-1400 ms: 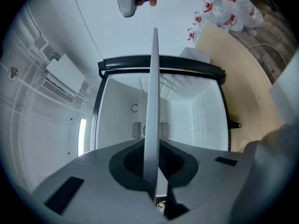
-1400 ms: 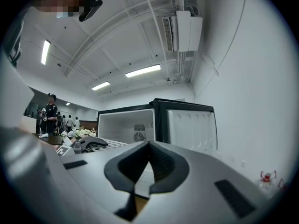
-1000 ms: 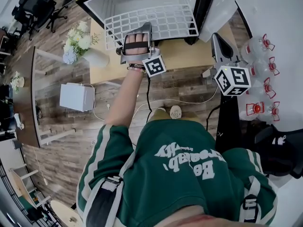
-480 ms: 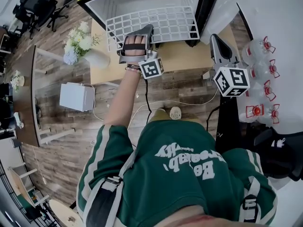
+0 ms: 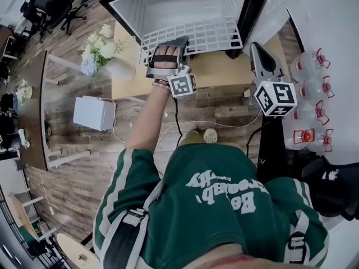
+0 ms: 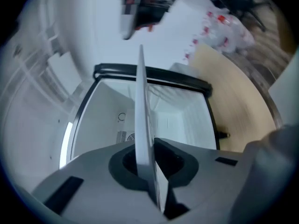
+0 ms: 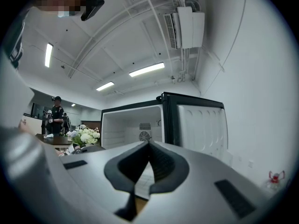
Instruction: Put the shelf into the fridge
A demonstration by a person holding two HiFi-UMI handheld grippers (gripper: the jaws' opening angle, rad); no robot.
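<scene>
The white wire shelf [image 5: 208, 33] hangs level in front of the open fridge [image 5: 179, 7], its far edge at the fridge's mouth. My left gripper [image 5: 168, 43] is shut on the shelf's near left edge. In the left gripper view the shelf [image 6: 141, 120] shows edge-on as a white strip clamped between the jaws, with the fridge's white inside [image 6: 173, 118] straight ahead. My right gripper [image 5: 261, 54] hovers to the right of the shelf, apart from it, shut with nothing in it. From the right gripper view the fridge [image 7: 133, 125] and its open door [image 7: 202, 125] lie ahead.
The fridge stands on a light wooden platform [image 5: 219, 72]. A vase of white flowers [image 5: 100, 50] sits at its left end. A white box [image 5: 94, 114] and cables lie on the wood floor. Several bottles with red caps [image 5: 314, 97] stand on the white table at right.
My left gripper has sunk a little and rolled with the shelf, which now lies flatter before the fridge opening. The right gripper has stayed where it was.
</scene>
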